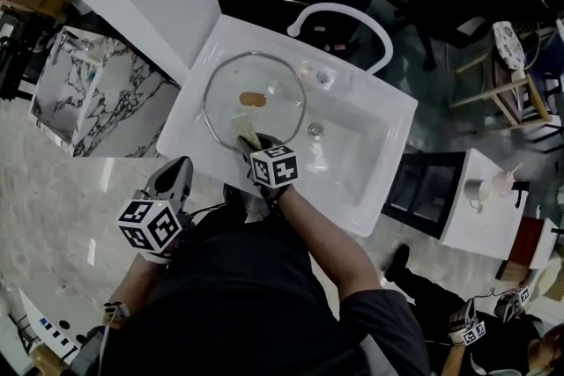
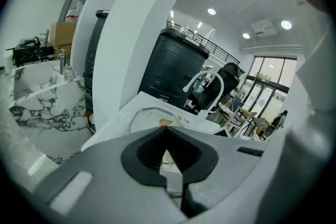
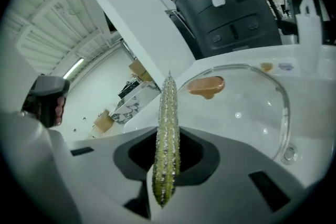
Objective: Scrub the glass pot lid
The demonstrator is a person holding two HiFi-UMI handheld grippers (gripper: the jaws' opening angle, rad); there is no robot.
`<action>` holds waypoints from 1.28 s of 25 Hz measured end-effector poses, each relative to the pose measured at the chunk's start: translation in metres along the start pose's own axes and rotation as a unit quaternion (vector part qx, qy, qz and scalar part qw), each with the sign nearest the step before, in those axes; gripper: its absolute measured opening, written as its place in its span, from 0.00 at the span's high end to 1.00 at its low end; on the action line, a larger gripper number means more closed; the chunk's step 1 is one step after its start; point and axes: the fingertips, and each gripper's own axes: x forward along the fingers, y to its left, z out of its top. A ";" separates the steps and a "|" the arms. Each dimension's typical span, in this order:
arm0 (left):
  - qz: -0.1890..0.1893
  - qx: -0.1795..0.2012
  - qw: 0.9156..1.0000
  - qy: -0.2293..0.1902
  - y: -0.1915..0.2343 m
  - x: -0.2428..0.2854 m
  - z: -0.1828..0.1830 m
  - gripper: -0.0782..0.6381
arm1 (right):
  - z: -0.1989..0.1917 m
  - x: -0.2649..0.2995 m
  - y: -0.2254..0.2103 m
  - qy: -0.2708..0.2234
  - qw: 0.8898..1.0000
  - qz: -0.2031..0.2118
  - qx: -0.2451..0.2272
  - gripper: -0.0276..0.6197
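Note:
The glass pot lid (image 1: 254,101) lies flat in the left half of the white sink (image 1: 388,106), its brown knob (image 1: 253,99) facing up. My right gripper (image 1: 251,139) is at the lid's near rim, shut on a yellow-green scrub sponge (image 1: 245,126). In the right gripper view the sponge (image 3: 168,102) stands edge-on between the jaws (image 3: 169,136), pointing at the lid (image 3: 247,113) and knob (image 3: 206,85). My left gripper (image 1: 179,167) hangs outside the sink's near-left corner, its jaws (image 2: 166,129) shut on nothing, with the lid (image 2: 152,115) beyond them.
A white arched faucet (image 1: 344,13) rises at the sink's far edge, and the drain (image 1: 315,130) sits mid-basin. A marble-patterned block (image 1: 97,92) stands to the left. A white side table with a cup (image 1: 493,189) is at the right.

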 end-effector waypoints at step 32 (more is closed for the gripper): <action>-0.052 0.033 0.998 0.030 -0.040 0.030 -0.002 0.89 | -0.003 -0.063 -0.120 -0.030 0.988 -0.149 0.041 0.86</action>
